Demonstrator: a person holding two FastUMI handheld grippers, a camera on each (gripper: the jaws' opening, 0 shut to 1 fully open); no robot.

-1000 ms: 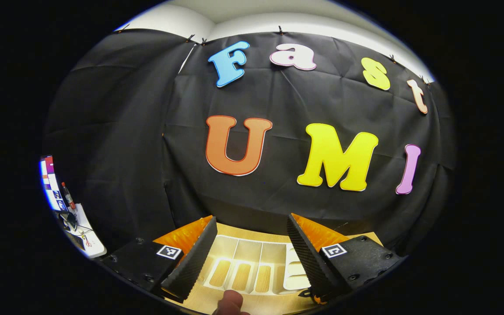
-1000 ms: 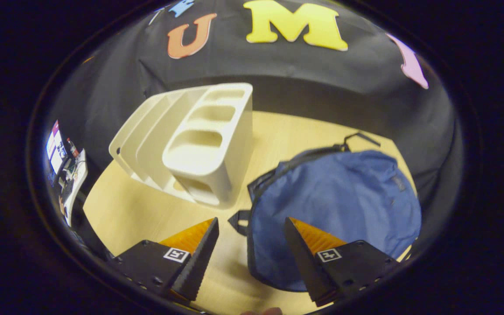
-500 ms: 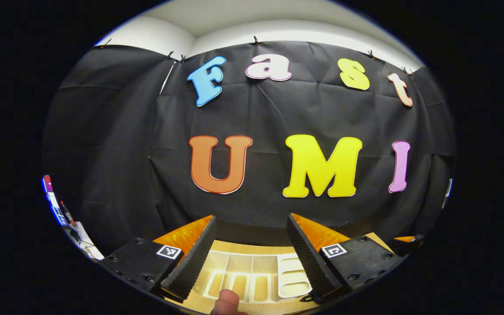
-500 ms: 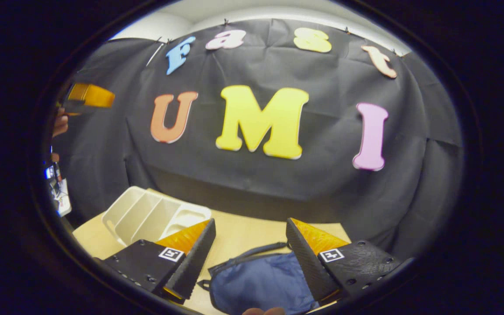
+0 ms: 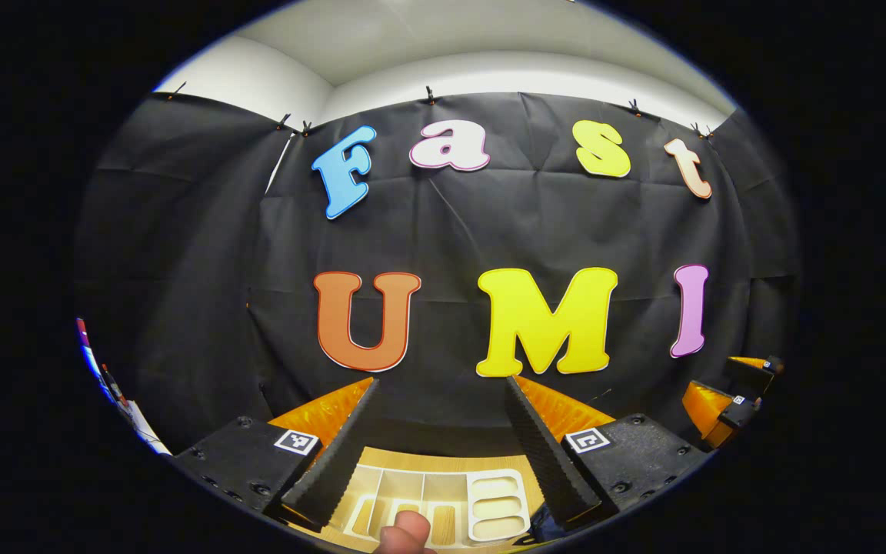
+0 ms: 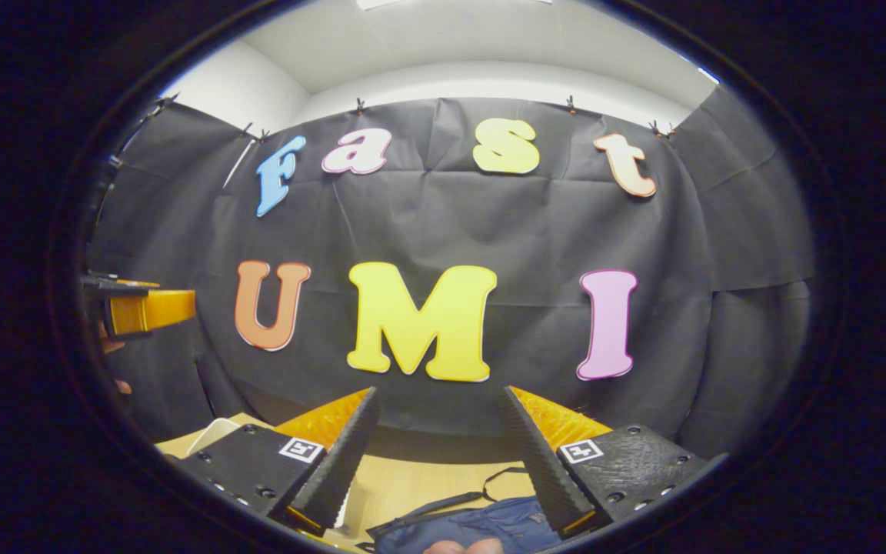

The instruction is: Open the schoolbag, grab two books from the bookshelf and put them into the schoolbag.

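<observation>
The blue fabric schoolbag [image 6: 481,525] lies on the pale wooden table [image 6: 420,481] below our right gripper [image 6: 439,454], the white slotted bookshelf [image 5: 443,504] below our left gripper [image 5: 435,454], both held high, jaws apart and empty, probably a rest pose.

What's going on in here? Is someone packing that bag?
A person is holding a gripper in each hand, both raised and aimed at the booth wall, jaws apart and holding nothing. Below the left gripper sits a white bookshelf on the wooden table; its slots look empty. Below the right gripper lies the blue schoolbag, of which little shows, so I can't tell whether it is open. No books are in sight.
</observation>
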